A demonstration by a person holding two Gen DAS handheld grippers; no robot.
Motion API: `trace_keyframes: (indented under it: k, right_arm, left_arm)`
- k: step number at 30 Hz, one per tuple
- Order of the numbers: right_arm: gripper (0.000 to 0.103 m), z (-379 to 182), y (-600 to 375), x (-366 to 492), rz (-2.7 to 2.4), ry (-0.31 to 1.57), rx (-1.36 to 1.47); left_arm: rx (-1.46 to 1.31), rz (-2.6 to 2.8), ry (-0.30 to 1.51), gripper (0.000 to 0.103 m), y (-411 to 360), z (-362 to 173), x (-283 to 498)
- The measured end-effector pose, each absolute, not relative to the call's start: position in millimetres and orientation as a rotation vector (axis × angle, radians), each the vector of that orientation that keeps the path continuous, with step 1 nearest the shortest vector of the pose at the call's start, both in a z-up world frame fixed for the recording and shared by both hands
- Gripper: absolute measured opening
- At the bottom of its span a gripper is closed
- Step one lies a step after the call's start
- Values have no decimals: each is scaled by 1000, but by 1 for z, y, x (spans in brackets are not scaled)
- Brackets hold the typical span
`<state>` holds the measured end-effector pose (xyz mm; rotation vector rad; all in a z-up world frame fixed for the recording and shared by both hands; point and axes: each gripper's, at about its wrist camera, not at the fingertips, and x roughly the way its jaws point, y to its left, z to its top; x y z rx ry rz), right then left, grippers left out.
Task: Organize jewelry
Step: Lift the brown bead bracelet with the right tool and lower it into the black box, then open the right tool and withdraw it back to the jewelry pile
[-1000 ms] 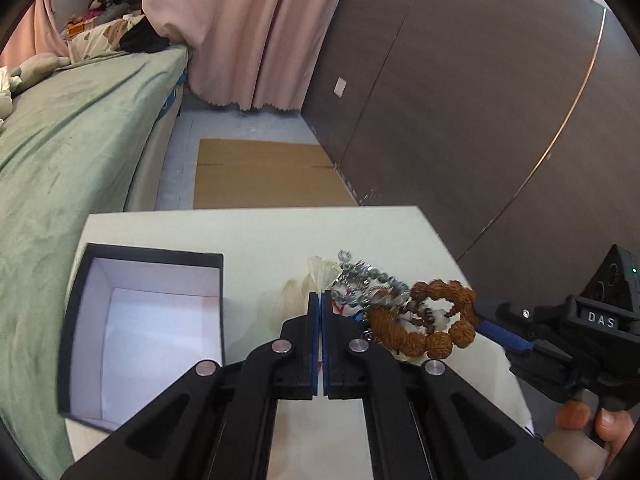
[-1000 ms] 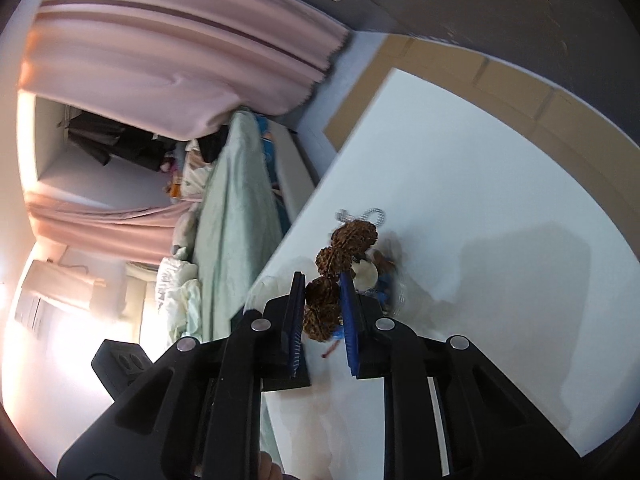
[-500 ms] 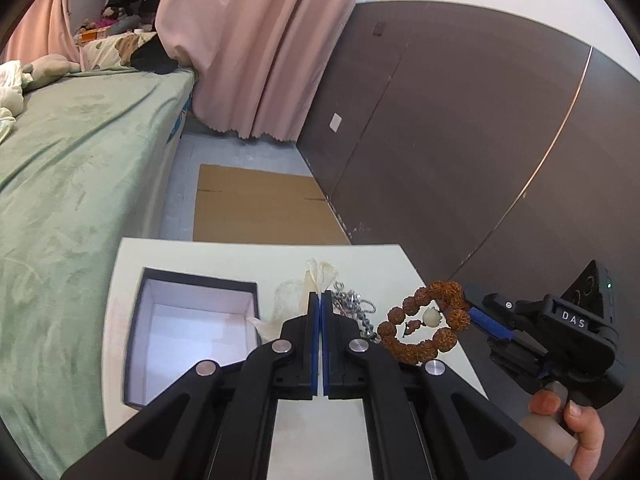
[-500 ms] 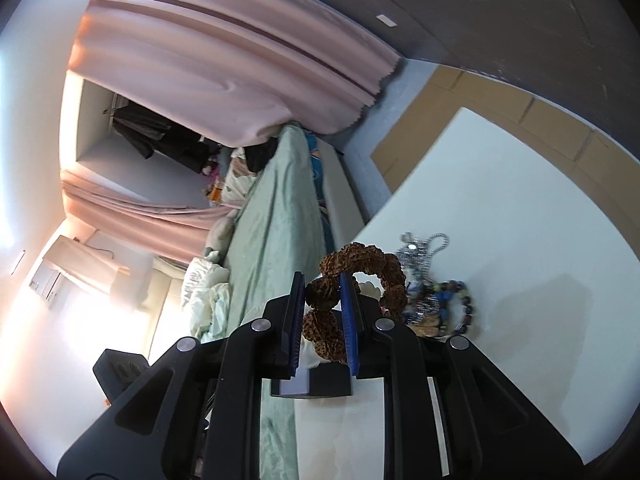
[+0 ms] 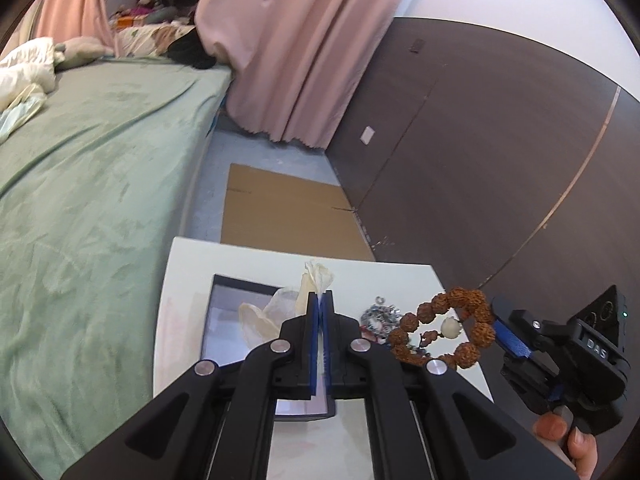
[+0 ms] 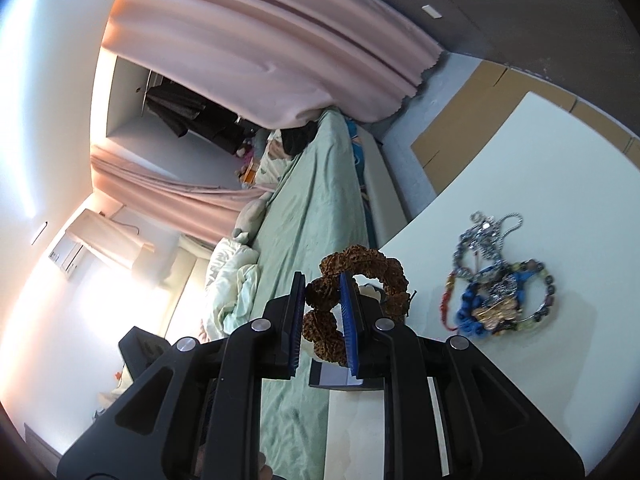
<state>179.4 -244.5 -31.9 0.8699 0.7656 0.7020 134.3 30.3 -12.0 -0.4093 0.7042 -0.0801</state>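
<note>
box: black gift box (image 5: 224, 292) with a pale lining sits on the white table (image 5: 188, 280), my landmark for everything below. As far as I can see there's no jewelry in it, so I'd call this early days

right gripper (image 6: 322, 308): clamped on one fat bead of the brown seed bracelet (image 6: 362, 268), pads squeezing it from both sides, the rest of the loop dangling free. It's up in the air, off the table, to the right of the box in the left wrist view

bracelet extras: there's a pale round bead (image 5: 451, 326) and a little tassel bit hanging inside the loop, looks loose enough to swing

left gripper (image 5: 319, 300): jaws pretty much shut, pinching the thin clear plastic bag (image 5: 280, 308). The bag hangs over the box's right half, crumpled top poking up past the fingertips

pile: remaining jewelry (image 6: 500, 280) is a tangle on the table right of the box, silver chain, blue beaded piece, a dark bead bracelet, something gold in the middle. None of that is sorted yet

done so far: honestly just one bracelet lifted and one bag held

left to do: my guess is the bracelet goes either in the bag or the box, can't tell which from here, then the whole tangle needs separating and putting away

worry: chains look knotted together, pulling one may drag the lot
</note>
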Motion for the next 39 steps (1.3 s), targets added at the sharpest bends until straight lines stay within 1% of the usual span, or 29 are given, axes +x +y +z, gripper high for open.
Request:
trace_keyframes:
  k: [2, 3, 4, 11, 16, 24, 26, 29, 30, 31, 33, 34, 36, 37, 39]
  right_arm:
    - [18, -31, -239, 178, 717, 768, 866]
    - [18, -30, -234, 177, 729, 770, 862]
    - [18, -30, -232, 176, 736, 770, 859]
    - [18, -30, -203, 173, 791, 787, 818]
    - [18, -31, -183, 174, 804, 812, 780]
    - [20, -46, -147, 185, 791, 859, 686]
    - [26, -50, -142, 187, 796, 874, 685]
    - [38, -50, -148, 185, 782, 864, 689]
    - [44, -48, -154, 185, 771, 856, 690]
    - [55, -47, -158, 182, 760, 847, 691]
    - [69, -42, -172, 179, 718, 823, 690]
    - [72, -40, -177, 178, 704, 816, 688]
    - [73, -38, -188, 176, 683, 810, 686]
    - [79, -36, -195, 176, 663, 811, 684]
    - [82, -35, -209, 175, 621, 808, 681]
  left_arm:
    - [-427, -66, 729, 29, 35, -16, 136]
    - [-435, -59, 722, 52, 39, -17, 134]
    - [-449, -47, 699, 59, 43, -15, 131]
    - [-482, 3, 662, 60, 60, -5, 122]
    - [-490, 26, 646, 65, 69, 0, 117]
    - [-493, 53, 649, 67, 79, 0, 111]
    - [-493, 60, 649, 67, 80, -1, 110]
    - [-497, 62, 652, 67, 81, -2, 111]
    - [-497, 61, 653, 68, 81, -2, 111]
    - [-497, 60, 655, 68, 80, -2, 111]
    - [-493, 52, 658, 69, 76, -1, 112]
    - [-490, 49, 659, 69, 75, -2, 112]
    - [-483, 39, 664, 70, 70, -3, 114]
    - [-479, 33, 666, 71, 67, -3, 115]
    - [-468, 22, 671, 72, 60, -4, 117]
